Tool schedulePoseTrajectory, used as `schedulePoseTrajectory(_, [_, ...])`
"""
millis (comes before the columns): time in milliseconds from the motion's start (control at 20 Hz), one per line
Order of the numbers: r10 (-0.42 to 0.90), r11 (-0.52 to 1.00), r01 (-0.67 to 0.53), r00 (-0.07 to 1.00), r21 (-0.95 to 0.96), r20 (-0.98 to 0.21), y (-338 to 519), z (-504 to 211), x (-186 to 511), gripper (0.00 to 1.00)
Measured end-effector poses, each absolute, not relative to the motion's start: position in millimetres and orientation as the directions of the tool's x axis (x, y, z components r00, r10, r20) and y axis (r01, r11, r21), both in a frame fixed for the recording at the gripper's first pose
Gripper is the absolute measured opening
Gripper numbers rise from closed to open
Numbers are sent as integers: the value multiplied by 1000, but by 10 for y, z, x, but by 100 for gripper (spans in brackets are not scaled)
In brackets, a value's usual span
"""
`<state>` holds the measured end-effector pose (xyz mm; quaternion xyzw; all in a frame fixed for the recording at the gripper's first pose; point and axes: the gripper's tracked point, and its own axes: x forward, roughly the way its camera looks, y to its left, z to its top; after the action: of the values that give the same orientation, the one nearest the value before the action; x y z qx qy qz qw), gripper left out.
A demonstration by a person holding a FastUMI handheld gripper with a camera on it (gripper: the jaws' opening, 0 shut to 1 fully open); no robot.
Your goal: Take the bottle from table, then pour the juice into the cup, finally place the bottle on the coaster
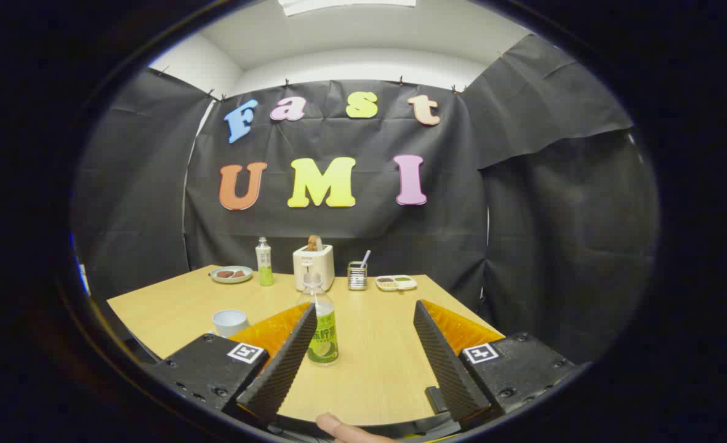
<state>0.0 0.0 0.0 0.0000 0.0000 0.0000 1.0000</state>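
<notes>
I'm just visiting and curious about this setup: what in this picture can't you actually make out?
- Near bottle: its lower left side sits behind one of the open gripper's fingers.
- Cup: too low an angle to see inside; its base is behind the gripper's body.
- Small dishes and plate at the table's far edge: contents too small to identify.
- Toaster: what sticks out of it is too small to tell.
- Coaster: I can't pick one out.

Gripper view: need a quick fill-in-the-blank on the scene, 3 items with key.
1. The hand-held gripper has its fingers ____, with nothing pressed between them.
2. The bottle stands ____ on the table, close to one finger.
3. Beyond the bottle, a slice of bread sticks out of the ____ near the back edge.

Missing words: open; upright; toaster
</notes>
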Motion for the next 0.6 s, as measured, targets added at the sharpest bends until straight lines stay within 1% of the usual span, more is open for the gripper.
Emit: schedulePoseTrajectory(600, [-7,1000,7,1000,4,-30,25,-129,135,100])
